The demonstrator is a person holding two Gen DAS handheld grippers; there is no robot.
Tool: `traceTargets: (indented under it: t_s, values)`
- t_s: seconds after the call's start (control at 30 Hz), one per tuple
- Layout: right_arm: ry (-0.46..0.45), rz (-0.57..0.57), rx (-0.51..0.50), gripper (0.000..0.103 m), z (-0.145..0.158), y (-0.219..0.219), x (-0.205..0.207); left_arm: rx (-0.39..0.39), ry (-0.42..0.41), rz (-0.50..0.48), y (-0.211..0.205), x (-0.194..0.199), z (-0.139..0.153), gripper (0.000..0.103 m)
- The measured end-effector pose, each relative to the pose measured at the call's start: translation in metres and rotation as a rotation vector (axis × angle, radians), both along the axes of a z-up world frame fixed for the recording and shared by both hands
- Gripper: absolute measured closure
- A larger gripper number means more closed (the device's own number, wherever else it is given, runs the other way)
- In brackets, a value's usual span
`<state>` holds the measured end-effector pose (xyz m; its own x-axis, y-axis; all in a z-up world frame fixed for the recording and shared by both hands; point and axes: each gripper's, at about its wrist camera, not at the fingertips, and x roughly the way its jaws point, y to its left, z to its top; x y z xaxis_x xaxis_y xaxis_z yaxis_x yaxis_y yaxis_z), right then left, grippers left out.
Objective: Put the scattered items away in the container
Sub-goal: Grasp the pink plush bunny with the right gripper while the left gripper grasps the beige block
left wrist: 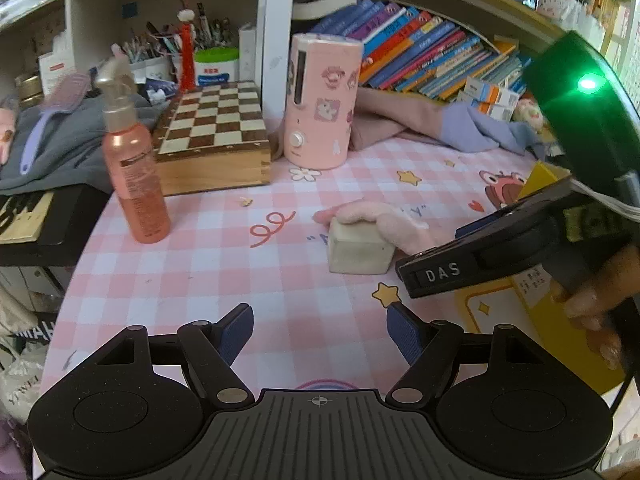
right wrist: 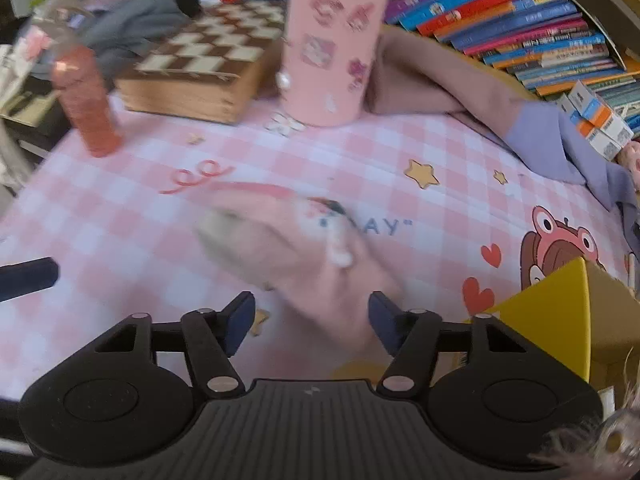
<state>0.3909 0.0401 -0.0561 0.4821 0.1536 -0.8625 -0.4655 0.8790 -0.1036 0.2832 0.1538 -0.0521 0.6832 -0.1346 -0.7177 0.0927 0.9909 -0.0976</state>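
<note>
- Chessboard box [left wrist: 212,136]: closed, at tabletop [left wrist: 192,264] rear.
- Pink cylindrical appliance [left wrist: 320,100]: upright, just right of it.
- Pink spray bottle [left wrist: 134,168]: upright, left.
- Books [left wrist: 432,56]: leaning on shelf.

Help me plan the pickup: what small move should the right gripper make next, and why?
Probably ease the right gripper forward and shut on the pink plush item. Its jaws are open with the plush lying between them, draped over the grey block, and the yellow box sits just right.
</note>
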Motion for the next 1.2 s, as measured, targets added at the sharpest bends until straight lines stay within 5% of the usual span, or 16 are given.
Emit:
traceTargets:
  t_s: [0.2, 0.37, 0.5, 0.87, 1.0, 1.2]
  values:
    - [0.015, -0.034, 0.008, 0.06, -0.013, -0.003, 0.019, 0.014, 0.023, -0.027, -0.008, 0.023, -0.013, 0.027]
    - [-0.018, -0.039, 0.094, 0.094, -0.002, -0.012, 0.022, 0.025, 0.027, -0.062, -0.018, 0.04, -0.023, 0.027]
    - [-0.086, -0.069, 0.139, 0.095, 0.015, -0.02, 0.021, 0.033, 0.018, -0.089, -0.027, 0.054, -0.028, 0.027]
    - [-0.078, -0.101, 0.19, 0.096, 0.02, -0.029, 0.026, 0.058, -0.006, -0.108, -0.042, 0.084, -0.037, 0.029]
    - [-0.076, -0.104, 0.201, 0.098, 0.021, -0.03, 0.025, 0.042, -0.007, -0.116, -0.041, 0.083, -0.038, 0.049]
    - [-0.077, -0.109, 0.23, 0.098, 0.027, -0.032, 0.019, 0.022, -0.01, -0.125, -0.035, 0.074, -0.029, 0.059]
